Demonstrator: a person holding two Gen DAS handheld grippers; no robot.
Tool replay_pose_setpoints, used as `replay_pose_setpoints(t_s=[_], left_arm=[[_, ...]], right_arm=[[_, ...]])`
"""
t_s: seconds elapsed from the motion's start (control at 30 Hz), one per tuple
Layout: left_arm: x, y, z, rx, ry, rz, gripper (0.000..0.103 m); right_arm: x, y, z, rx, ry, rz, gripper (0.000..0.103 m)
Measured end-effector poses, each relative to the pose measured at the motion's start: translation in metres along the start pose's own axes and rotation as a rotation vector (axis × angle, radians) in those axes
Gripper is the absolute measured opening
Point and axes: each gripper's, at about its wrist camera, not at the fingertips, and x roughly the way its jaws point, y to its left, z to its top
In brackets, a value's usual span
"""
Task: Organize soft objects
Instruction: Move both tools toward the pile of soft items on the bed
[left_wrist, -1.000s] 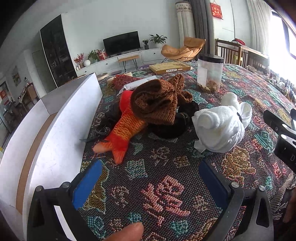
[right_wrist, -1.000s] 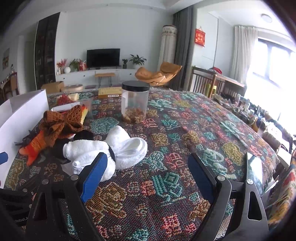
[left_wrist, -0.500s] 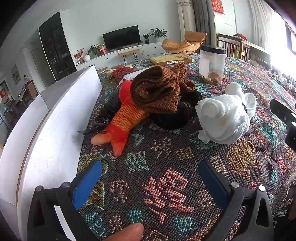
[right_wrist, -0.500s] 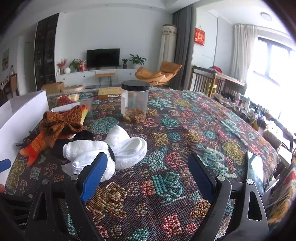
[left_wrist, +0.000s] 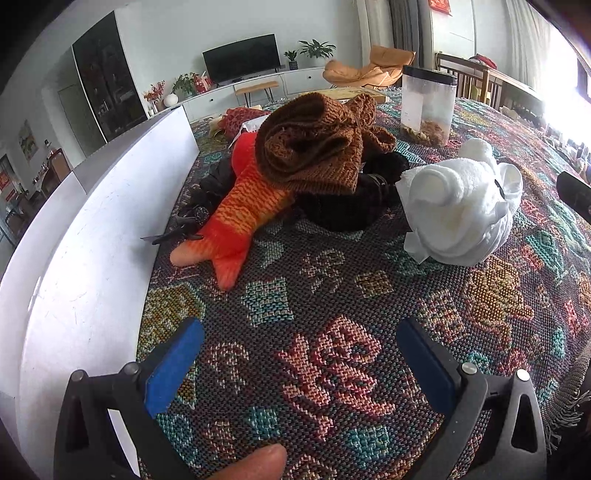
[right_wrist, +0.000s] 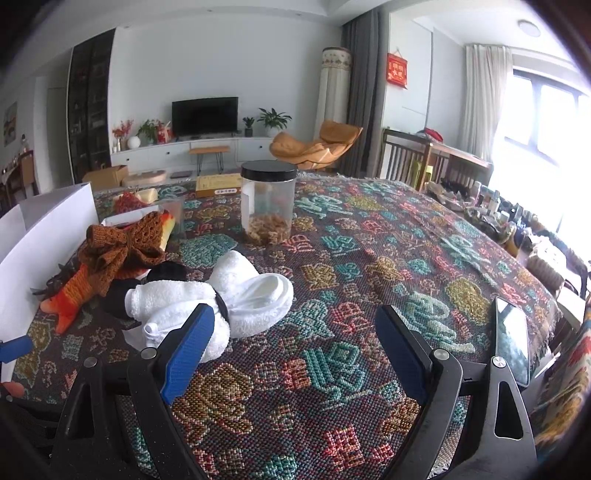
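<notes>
A pile of soft things lies on the patterned tablecloth (left_wrist: 325, 369). An orange plush fish (left_wrist: 240, 218) points its tail toward me, a brown knitted piece (left_wrist: 314, 151) is draped over it, and a black cloth (left_wrist: 351, 206) sits underneath. A rolled white towel (left_wrist: 461, 203) lies to the right of the pile. My left gripper (left_wrist: 299, 354) hovers open over bare cloth, short of the fish tail. In the right wrist view the towel (right_wrist: 221, 295) lies just beyond my open right gripper (right_wrist: 295, 339), whose left finger overlaps it in the picture. Nothing is between either pair of fingers.
A white box wall (left_wrist: 92, 236) runs along the left of the pile. A clear jar with a black lid (right_wrist: 269, 203) stands behind the towel. A phone (right_wrist: 511, 339) lies near the table's right edge. A flat yellow box (right_wrist: 216, 185) sits at the far side.
The left gripper has sunk and tipped downward, so the pile looks larger and nearer. The right gripper has not moved. Both stay open.
</notes>
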Motion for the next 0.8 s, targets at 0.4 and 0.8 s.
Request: replay_pose_setpoints(t_s=[0.4,0.8], left_arm=[[0.021,-0.001,-0.006,-0.031,0.076,-0.033,0.103],[0.028,0.014,-0.009,-0.077,0.101,-0.101,0.103]], right_arm=[[0.0,-0.004,0.002,0.064,0.005,0.012,0.091],[-0.004,0.004,0.0,0.11,0.043,0.018,0.091]])
